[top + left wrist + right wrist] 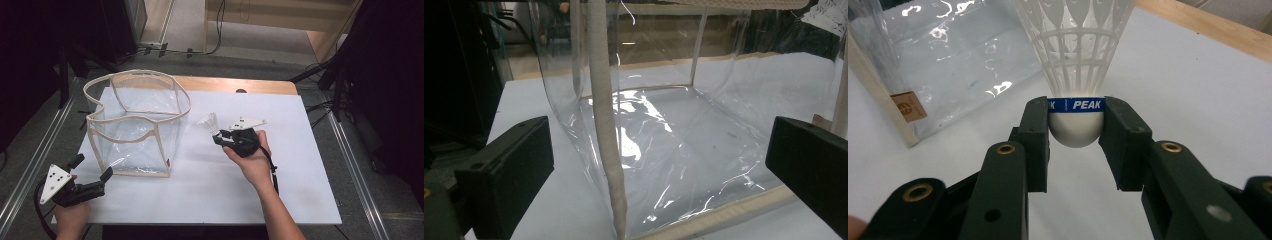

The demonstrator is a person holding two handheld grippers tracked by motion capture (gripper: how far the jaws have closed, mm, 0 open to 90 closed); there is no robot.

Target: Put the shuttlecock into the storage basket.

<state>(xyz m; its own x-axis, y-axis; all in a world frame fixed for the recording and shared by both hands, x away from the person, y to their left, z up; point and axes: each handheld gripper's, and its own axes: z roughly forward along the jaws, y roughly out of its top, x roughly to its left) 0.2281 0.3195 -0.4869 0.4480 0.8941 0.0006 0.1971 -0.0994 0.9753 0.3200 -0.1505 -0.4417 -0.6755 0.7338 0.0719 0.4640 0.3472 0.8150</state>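
Between R gripper (pixel 1075 125) jaws, shuttlecock (pixel 1075 60) base clamped, L gripper (pixel 92 175) wide.

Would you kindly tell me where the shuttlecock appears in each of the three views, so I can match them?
High view: the shuttlecock sits mid-table, held in the right claw, right of the clear bag.
Left gripper view: white feathers at the top right corner, seen through the plastic, are probably it.
Right gripper view: centre, its white cork is clamped between the jaws.
Shared landmark: the clear bag with beige trim.
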